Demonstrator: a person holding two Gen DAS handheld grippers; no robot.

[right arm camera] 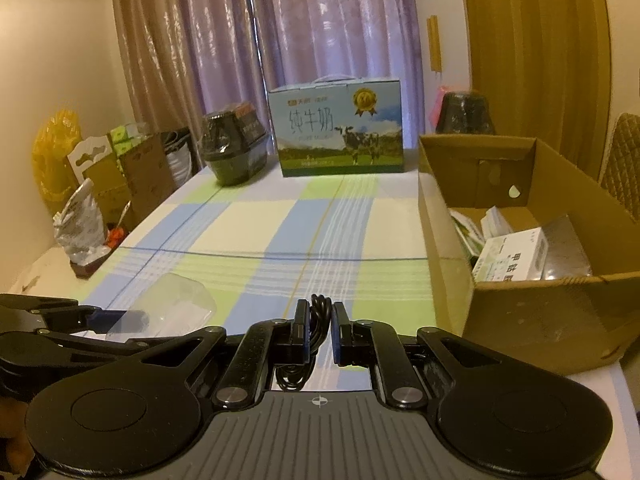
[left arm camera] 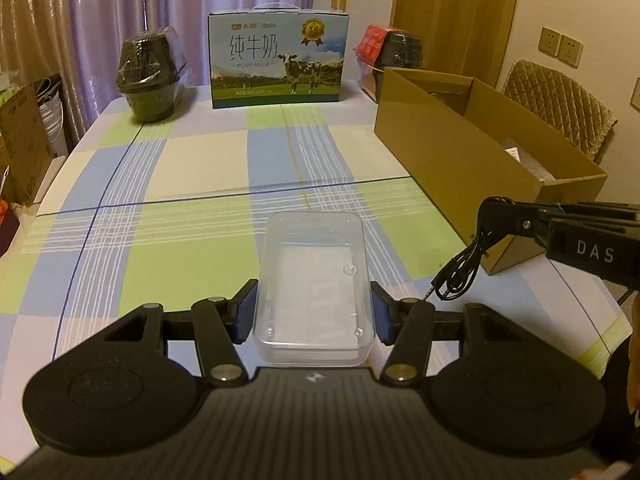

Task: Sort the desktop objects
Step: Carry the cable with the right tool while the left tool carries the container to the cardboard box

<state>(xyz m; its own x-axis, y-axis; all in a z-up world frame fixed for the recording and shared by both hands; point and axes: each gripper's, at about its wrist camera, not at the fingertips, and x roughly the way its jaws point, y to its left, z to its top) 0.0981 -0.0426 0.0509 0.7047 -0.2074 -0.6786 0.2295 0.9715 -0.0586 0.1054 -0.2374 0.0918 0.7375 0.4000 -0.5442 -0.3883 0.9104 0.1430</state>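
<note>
Clearly the cardboard box (right arm camera: 532, 280) at the right of the surface (left arm camera: 200, 184) is stiff and half filled; the clear plastic tray (left arm camera: 314, 288), light, slick and a bit brittle, sits near centre, clamped by its long walls in the left gripper (left arm camera: 314, 316); the limp black cable (right arm camera: 319, 322) hangs bunched, pinched in the right gripper (right arm camera: 320, 334)

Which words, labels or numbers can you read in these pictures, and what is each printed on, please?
"纯牛奶": large characters on the milk carton.
"PURE MILK": beneath them on the same carton.
"DAS": on the right gripper, seen from the left wrist view.
Carton's brand line, medal number and bottom strip: too blurred to read.
White box inside the cardboard box: characters partly cut off, unreadable.
Wrapped dark containers: no legible text.
</note>
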